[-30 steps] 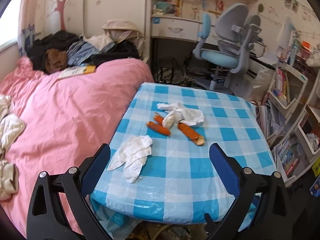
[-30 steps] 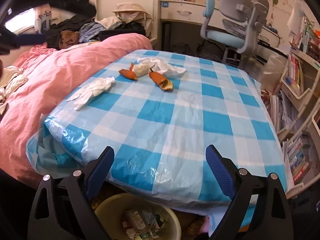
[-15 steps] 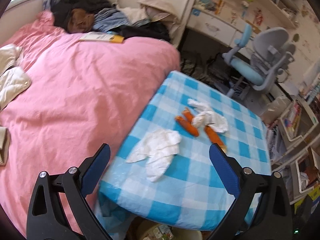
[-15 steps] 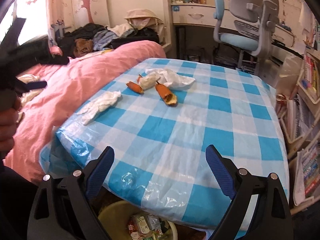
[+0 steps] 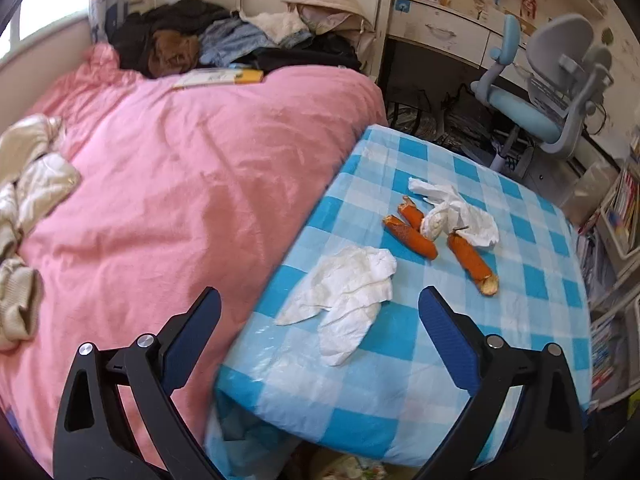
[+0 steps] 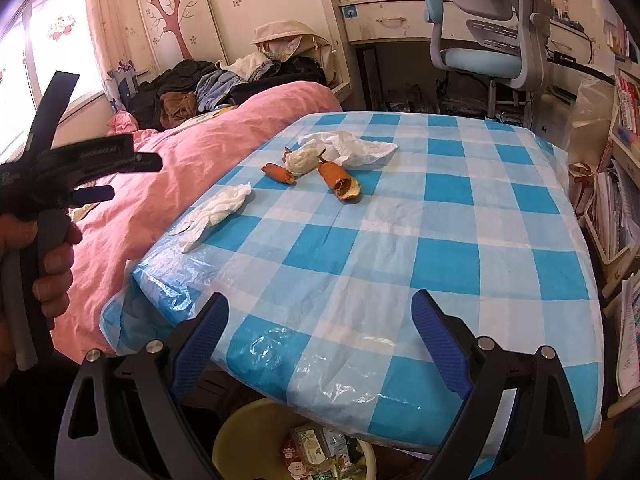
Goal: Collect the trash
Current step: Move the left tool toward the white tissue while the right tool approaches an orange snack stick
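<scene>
On the blue-checked table (image 5: 440, 380) (image 6: 460, 248) lie a crumpled white tissue (image 5: 344, 296) (image 6: 216, 212) near the left edge, a second white tissue (image 5: 460, 212) (image 6: 348, 146), and three orange peel pieces (image 5: 410, 234) (image 6: 340, 180). My left gripper (image 5: 320, 340) is open and empty, held above the table's near left corner, close to the near tissue. My right gripper (image 6: 320, 340) is open and empty over the table's front edge. The left gripper's body also shows in the right wrist view (image 6: 72, 168), held in a hand.
A yellow trash bin (image 6: 256, 444) with wrappers stands under the table's front edge. A pink bed (image 5: 160, 200) borders the table on the left. A blue desk chair (image 5: 540, 92) and desk stand behind; bookshelves (image 6: 616, 200) are at the right.
The left gripper has swung over the bed and back toward the near tissue. The right gripper has risen slightly and turned left. Both stay open; the trash has not moved.
</scene>
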`<state>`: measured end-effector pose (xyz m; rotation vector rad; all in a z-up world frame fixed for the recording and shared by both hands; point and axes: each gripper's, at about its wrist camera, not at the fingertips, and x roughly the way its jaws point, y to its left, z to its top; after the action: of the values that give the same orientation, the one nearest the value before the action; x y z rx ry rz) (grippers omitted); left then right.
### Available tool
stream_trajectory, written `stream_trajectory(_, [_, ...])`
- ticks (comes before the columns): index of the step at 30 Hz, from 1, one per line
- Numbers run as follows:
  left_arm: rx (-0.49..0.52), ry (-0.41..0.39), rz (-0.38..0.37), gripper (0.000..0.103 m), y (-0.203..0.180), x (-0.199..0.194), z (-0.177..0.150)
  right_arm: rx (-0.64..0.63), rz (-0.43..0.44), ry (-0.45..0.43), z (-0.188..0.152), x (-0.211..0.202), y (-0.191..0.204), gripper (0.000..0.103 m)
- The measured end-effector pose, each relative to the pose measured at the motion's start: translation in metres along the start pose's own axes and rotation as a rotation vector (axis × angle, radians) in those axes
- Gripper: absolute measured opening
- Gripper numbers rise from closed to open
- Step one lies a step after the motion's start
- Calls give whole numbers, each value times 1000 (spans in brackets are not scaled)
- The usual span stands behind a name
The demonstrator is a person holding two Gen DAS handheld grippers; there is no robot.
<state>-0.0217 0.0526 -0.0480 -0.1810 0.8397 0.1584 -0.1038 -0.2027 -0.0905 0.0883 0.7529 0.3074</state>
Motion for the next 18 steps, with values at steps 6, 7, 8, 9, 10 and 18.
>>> stream_trajectory(6, [98, -15, -32, 95, -29, -3, 0, -11, -35, 7, -2, 9, -2, 89])
stream_trajectory(7, [122, -19, -33, 95, -32, -5, -1, -12, -38, 8, -2, 10, -1, 89])
stream_trajectory(8, [139, -23, -33, 95, -34, -6, -2, -13, -41, 7, -1, 11, 0, 89])
stream_trajectory(9, [144, -24, -36, 95, -34, -8, -1, -16, -44, 8, 0, 13, 1, 89])
stream_trajectory(10, [144, -22, -43, 95, -34, -8, -1, -27, -47, 8, 0, 14, 5, 89])
stream_trajectory(18, [82, 13, -127, 95, 0, -3, 20, -137, -48, 31, 11, 19, 23, 89])
